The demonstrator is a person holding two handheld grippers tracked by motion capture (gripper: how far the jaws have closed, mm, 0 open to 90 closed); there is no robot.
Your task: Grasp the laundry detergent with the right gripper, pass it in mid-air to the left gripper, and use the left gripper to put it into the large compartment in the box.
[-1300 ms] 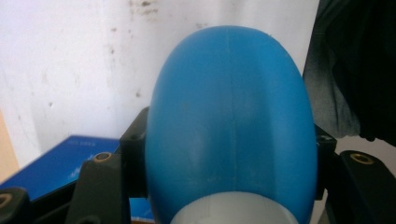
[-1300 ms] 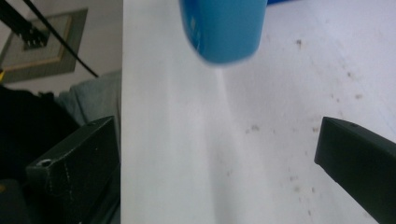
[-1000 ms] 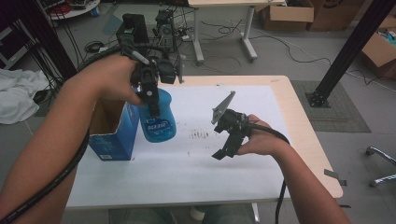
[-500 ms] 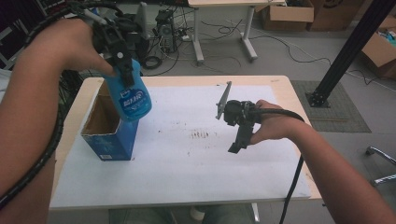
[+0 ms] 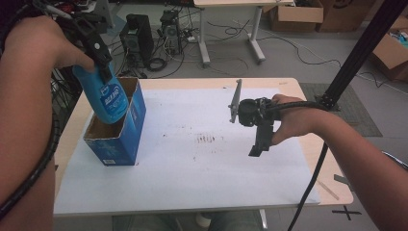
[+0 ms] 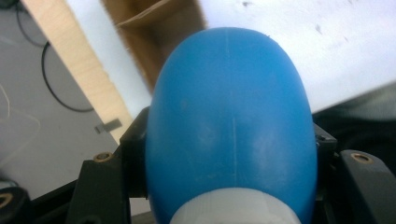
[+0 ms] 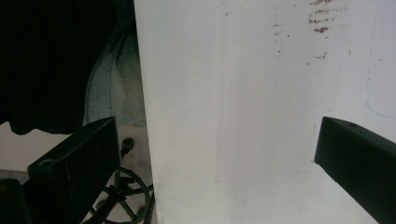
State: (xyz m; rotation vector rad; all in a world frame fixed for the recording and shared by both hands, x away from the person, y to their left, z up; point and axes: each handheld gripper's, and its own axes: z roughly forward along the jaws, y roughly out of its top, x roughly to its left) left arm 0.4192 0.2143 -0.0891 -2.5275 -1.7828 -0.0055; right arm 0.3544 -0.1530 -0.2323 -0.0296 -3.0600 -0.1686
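One blue bottle (image 5: 107, 94) is pinched near its neck between the jaws of the left gripper (image 5: 98, 50) and is held tilted, base down, over the open top of the blue cardboard box (image 5: 118, 134) at the left of the surface (image 5: 202, 192). In the left gripper view the bottle's rounded body (image 6: 229, 126) is seen clamped, with the brown inside of the box beyond it. The right gripper (image 5: 260, 139) is held above the white sheet (image 5: 202, 168), well apart from the box, its jaws spread with nothing between them. Because the bottle is tilted, its base could be caught on the box rim and the light box tipped or pushed. A smooth, rounded body could also be let slip through the grip, since the box is not steadied.
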